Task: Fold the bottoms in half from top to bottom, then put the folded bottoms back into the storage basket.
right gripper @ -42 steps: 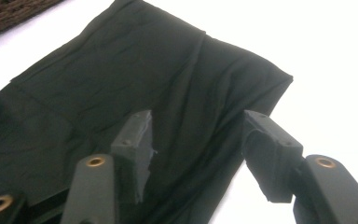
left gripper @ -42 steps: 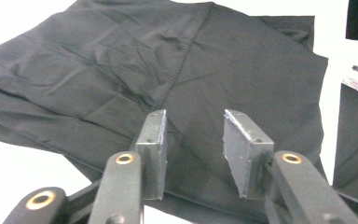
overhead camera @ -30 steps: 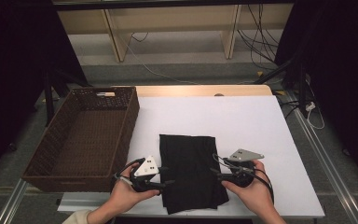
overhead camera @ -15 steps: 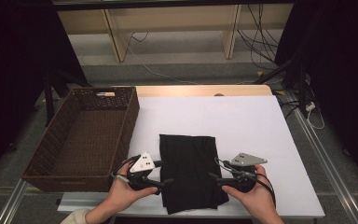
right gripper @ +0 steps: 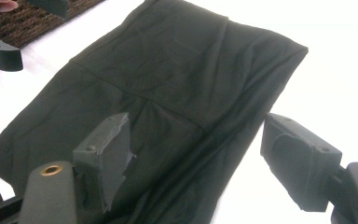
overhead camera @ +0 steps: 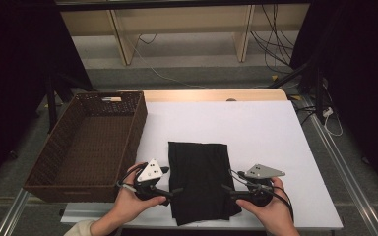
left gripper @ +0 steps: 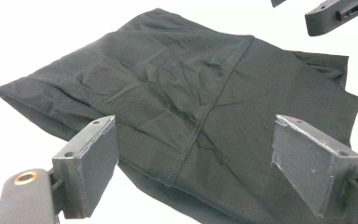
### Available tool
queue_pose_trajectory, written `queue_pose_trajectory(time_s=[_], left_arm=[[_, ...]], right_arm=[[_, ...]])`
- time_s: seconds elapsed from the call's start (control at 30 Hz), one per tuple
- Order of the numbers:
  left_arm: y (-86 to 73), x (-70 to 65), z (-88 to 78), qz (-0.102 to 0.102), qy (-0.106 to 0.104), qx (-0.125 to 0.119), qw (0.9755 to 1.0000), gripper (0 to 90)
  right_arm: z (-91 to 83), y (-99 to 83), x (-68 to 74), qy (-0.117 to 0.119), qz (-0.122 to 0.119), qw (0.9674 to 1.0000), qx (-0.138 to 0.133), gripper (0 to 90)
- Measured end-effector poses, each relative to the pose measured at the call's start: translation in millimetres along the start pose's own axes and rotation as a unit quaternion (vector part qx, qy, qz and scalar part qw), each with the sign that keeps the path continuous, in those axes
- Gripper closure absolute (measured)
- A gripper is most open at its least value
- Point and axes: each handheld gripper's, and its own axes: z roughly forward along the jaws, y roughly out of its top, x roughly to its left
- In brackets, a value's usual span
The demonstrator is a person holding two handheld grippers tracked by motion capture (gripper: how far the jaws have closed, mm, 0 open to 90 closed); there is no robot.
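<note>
- Basket (overhead camera: 86, 147): dark brown wicker, rectangular, at the left of the high view, sitting on the desk's left edge and hanging past it. Its inside holds nothing visible. A pale strip lies on its far rim (overhead camera: 110, 99).
- Desk (overhead camera: 261, 132): white top, filling the centre and right of the frame, with a light wood strip (overhead camera: 211, 95) along its far edge.
- Shelf (overhead camera: 177, 22): pale wooden legs and boards across the top of the frame, behind the desk.
- Cables (overhead camera: 270, 29): dark and white, trailing over the grey floor at upper centre and upper right.
- Rail (overhead camera: 347, 172): metal, running diagonally down the desk's right side.
</note>
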Motion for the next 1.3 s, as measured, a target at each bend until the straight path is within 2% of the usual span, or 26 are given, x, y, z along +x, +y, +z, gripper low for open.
queue_pose_trajectory(time_s=[0.57,1.03,1.17,1.3], left_arm=[[-0.1,0.3,-0.6,0.001,0.003,0.000,1.0000,15.8],[-0.7,2.2,-1.9,-0.001,0.009,-0.004,1.0000,16.2],[2.3,1.3,-2.9,0.000,0.014,-0.010,0.9998,16.6],[2.0,2.7,-0.9,-0.001,0.014,-0.006,0.9999,16.8]], right_arm=[[0.1,0.0,0.7,0.000,-0.004,1.0000,0.002,25.4],[0.7,1.5,0.6,0.004,0.000,0.9999,-0.013,23.9],[-2.6,-0.1,-0.1,0.006,-0.002,0.9998,-0.017,23.8],[-7.2,-3.7,-1.5,0.007,0.001,0.9997,-0.023,23.8]])
